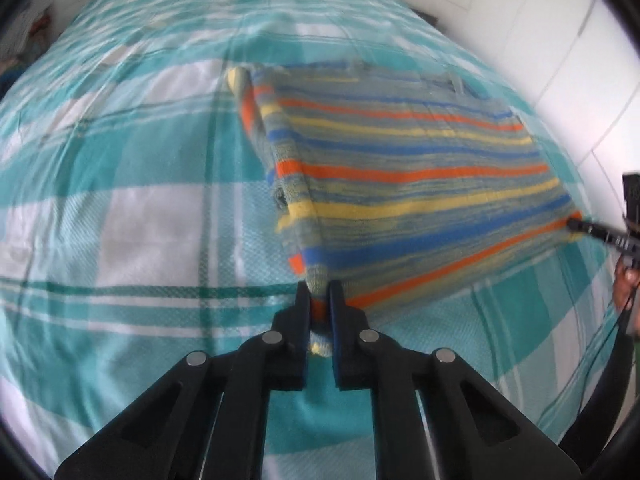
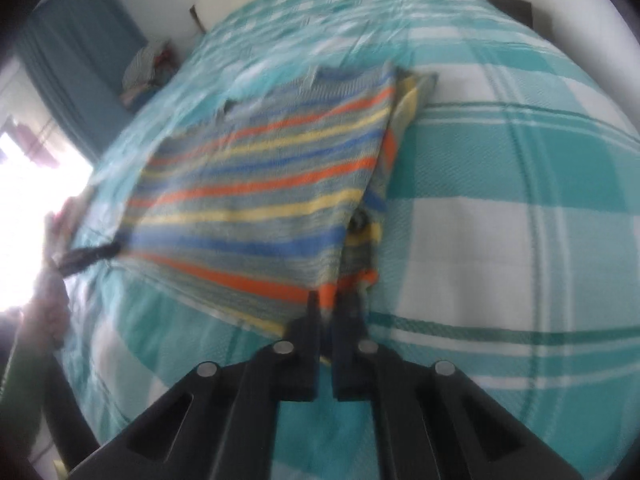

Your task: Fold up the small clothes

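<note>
Two grippers are clamping the near corners of the striped top (image 1: pixel 400 168): left gripper (image 1: pixel 319 292) on one corner, right gripper (image 2: pixel 333 300) on the other, both gripping cloth. It's lying flat on the checked bedsheet (image 1: pixel 120 220), sleeves tucked in. Best bet is lifting both corners evenly, carrying them to the far edge, keeping the hem taut.

Both the left gripper (image 1: pixel 319 294) and the right gripper (image 2: pixel 333 304) angle downward, jaws clamped nearly together.
</note>
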A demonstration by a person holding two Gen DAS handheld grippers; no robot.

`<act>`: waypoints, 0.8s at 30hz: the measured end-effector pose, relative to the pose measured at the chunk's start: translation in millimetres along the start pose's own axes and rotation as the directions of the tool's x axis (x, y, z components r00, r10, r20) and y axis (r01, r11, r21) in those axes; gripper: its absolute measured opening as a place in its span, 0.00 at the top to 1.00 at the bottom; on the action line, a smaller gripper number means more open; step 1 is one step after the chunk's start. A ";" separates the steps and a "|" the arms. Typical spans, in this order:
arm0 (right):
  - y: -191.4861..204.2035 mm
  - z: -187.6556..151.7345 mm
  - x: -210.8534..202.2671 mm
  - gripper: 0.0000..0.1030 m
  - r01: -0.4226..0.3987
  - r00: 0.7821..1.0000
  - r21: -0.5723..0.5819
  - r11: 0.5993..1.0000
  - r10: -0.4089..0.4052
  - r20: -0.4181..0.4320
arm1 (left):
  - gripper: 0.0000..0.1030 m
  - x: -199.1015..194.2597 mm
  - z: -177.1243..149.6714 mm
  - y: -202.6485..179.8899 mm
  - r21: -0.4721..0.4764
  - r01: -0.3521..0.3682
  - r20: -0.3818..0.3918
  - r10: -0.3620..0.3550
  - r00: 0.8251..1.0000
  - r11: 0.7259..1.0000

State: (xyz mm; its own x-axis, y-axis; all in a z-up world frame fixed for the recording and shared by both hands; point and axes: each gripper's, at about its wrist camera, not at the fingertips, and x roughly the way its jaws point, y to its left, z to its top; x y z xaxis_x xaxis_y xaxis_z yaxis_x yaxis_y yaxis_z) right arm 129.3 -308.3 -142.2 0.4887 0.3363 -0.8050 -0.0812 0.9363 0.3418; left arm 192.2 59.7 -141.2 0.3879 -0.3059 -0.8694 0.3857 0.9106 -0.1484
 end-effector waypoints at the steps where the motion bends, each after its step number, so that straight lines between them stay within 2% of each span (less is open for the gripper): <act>1: -2.4 -1.1 -3.2 0.97 0.006 1.000 0.006 1.000 -0.006 0.005 | 0.94 4.5 1.5 1.1 0.016 -0.006 -0.030 0.007 1.000 1.000; 4: -4.2 -8.9 19.6 0.97 0.038 0.997 -0.006 0.999 -0.038 -0.070 | 0.92 25.6 4.3 -2.0 0.034 -0.044 -0.095 0.047 0.994 0.998; 6: 1.7 -10.6 20.8 0.97 0.070 0.997 -0.042 0.997 -0.072 -0.042 | 0.83 21.5 4.1 -3.8 0.018 -0.083 -0.066 0.084 0.994 0.996; 7: 3.0 -11.6 15.0 0.95 0.076 0.997 -0.034 0.996 -0.077 -0.019 | 0.69 16.3 2.1 -3.1 -0.007 -0.105 -0.050 0.105 0.993 0.994; 8: 2.8 -12.1 11.3 0.90 0.073 0.997 -0.027 0.997 -0.073 -0.001 | 0.46 9.0 -1.4 -3.4 -0.027 -0.149 -0.031 0.149 0.988 0.988; 9: 2.5 -15.2 5.4 0.83 0.073 0.997 -0.023 0.997 -0.073 0.016 | 0.37 -0.2 -6.1 -6.7 -0.034 -0.198 0.005 0.198 0.980 0.980; 10: 3.2 -19.0 -0.6 0.72 0.082 0.996 -0.026 0.996 -0.081 0.035 | 0.27 -10.5 -11.8 -11.3 -0.029 -0.235 0.053 0.237 0.970 0.971; 11: 4.3 -24.6 -8.6 0.64 0.107 0.992 -0.035 0.994 -0.104 0.064 | 0.22 -19.2 -17.0 -15.5 -0.024 -0.263 0.097 0.264 0.960 0.964; 12: 4.5 -30.5 -15.5 0.49 0.127 0.988 -0.040 0.991 -0.123 0.092 | 0.20 -25.7 -21.1 -19.0 -0.023 -0.285 0.129 0.286 0.950 0.958; 13: 7.7 -37.6 -22.4 0.44 0.142 0.983 -0.042 0.989 -0.136 0.127 | 0.17 -31.0 -25.0 -22.1 -0.030 -0.302 0.150 0.303 0.941 0.953; 17: 3.3 -64.5 -36.2 0.44 0.168 0.967 -0.006 0.986 -0.164 0.194 | 0.17 -39.3 -30.7 -26.5 -0.074 -0.320 0.184 0.328 0.926 0.945; 24: -1.3 -87.7 -22.8 0.41 0.245 0.937 -0.005 0.969 -0.236 0.257 | 0.17 -44.9 -41.8 -34.0 -0.105 -0.336 0.198 0.351 0.915 0.936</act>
State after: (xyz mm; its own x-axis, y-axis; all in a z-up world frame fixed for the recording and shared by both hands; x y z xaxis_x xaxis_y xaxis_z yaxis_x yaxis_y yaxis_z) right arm 42.2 -308.2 -166.8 0.7004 0.0685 -0.7105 0.0367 0.9906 0.1317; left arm 126.6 54.1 -116.9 0.6562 -0.0154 -0.7545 0.1425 0.9843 0.1039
